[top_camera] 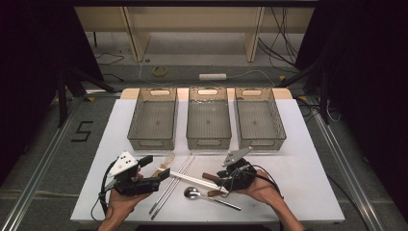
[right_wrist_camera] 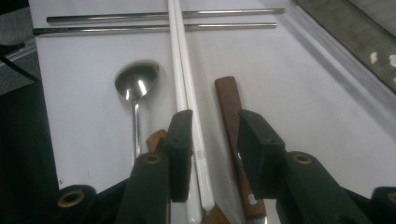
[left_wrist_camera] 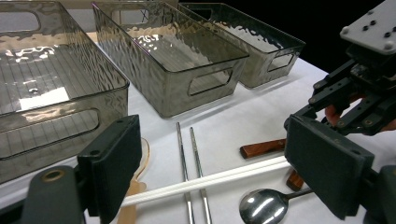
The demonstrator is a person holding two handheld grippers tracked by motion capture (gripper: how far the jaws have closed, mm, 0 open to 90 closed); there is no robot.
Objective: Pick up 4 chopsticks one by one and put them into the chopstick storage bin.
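The right hand-held gripper (top_camera: 222,179) is seen low over the white worktop (top_camera: 298,159), its two black jaws partly closed around the near end of a pair of white plastic chopsticks (right_wrist_camera: 180,70). In the right gripper view the chopsticks pass between the jaws, close against the left jaw, while a gap remains to the right jaw; whether the pads actually press on them cannot be told. A brown wooden handle (right_wrist_camera: 229,107) also lies between the jaws, beside the chopsticks, and a second wooden piece shows just under the left jaw.

The white chopsticks lie flat on the worktop, running from the right hand-held gripper towards the left one and crossing over a pair of long steel chopsticks (top_camera: 171,185). A shiny steel spoon (top_camera: 193,193) lies just beside them on the near side, bowl up. A pale wooden spoon (left_wrist_camera: 135,186) rests close to the left jaw of the left hand-held gripper (top_camera: 161,175).

The left hand-held gripper is held with its jaws spread wide and nothing between the pads; the far end of the white chopsticks is seen lying on the worktop below the gap.

Farther off, three smoky transparent plastic bins (top_camera: 208,139) are set side by side across the worktop.
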